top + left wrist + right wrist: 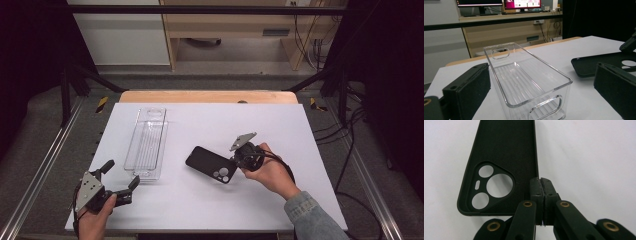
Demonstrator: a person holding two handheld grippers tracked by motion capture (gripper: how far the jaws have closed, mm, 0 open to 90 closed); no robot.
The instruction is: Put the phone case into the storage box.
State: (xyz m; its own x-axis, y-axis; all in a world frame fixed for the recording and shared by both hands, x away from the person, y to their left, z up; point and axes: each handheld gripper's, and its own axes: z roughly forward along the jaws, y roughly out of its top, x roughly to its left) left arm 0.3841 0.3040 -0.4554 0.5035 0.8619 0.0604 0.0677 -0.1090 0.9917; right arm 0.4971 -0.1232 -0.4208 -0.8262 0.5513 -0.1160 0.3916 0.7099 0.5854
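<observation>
Your right tongs [541, 182] pinch the side wall of the black phone case [499, 157] lying on the table [280, 125]; no readable brand. Your left tongs [121, 176] gape beside the clear bin [146, 145].

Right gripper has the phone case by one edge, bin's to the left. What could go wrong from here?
1. The right gripper pinches only the thin side rim of the black phone case, near its camera-cutout end; the case could twist or slip when lifted.
2. The clear plastic bin is narrow, so the case may catch its rim.
3. The left gripper, open beside the bin, could nudge it.
</observation>
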